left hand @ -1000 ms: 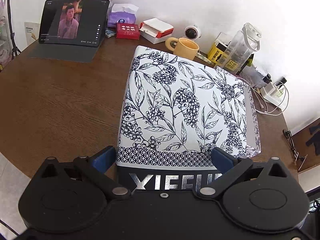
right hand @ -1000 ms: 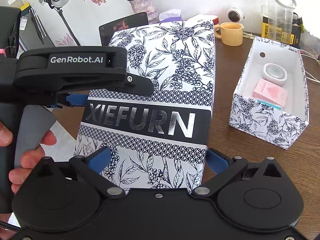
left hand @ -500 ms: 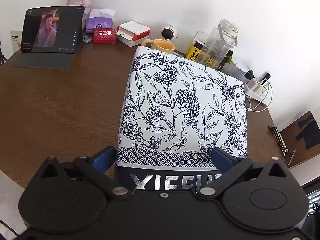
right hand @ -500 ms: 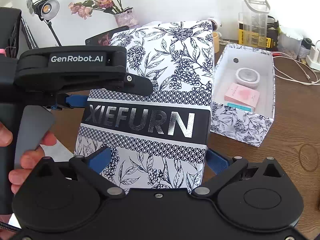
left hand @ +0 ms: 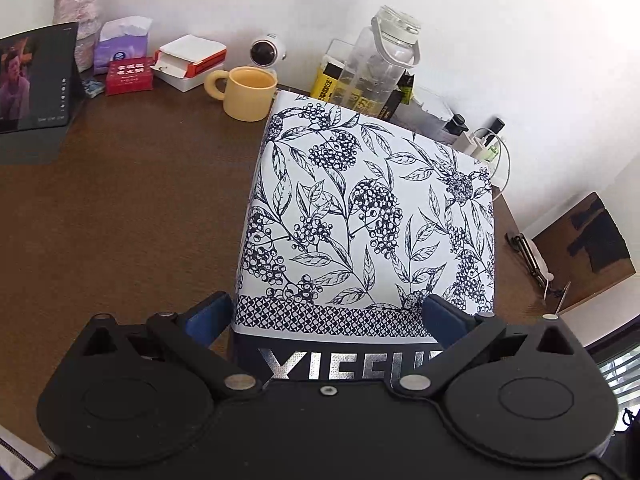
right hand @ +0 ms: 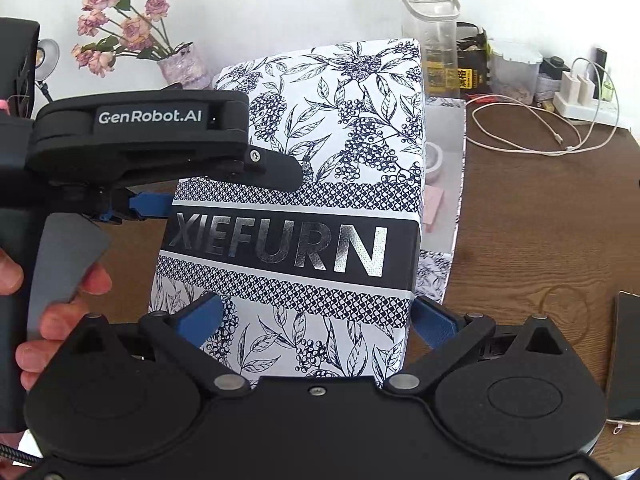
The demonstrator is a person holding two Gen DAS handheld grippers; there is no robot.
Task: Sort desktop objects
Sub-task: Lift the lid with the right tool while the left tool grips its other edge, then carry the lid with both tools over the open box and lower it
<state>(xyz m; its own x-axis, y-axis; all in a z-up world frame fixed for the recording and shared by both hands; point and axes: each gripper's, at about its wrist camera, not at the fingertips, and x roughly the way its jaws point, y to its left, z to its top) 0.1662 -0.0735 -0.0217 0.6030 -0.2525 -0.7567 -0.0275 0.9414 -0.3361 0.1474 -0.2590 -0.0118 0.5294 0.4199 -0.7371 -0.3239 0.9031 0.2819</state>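
— Above the table (right hand: pixel 540 216), who has the lid (right hand: pixel 320 184)?
— Both: the left gripper (left hand: pixel 326 312) and right gripper (right hand: pixel 316 316) each clamp its sides (blue pads pressed on), over the open box (right hand: pixel 448 200) by the back edge.

The lid (left hand: pixel 368 216) lies between mug (left hand: pixel 246 92) behind-left and charger (left hand: pixel 482 146) behind-right.
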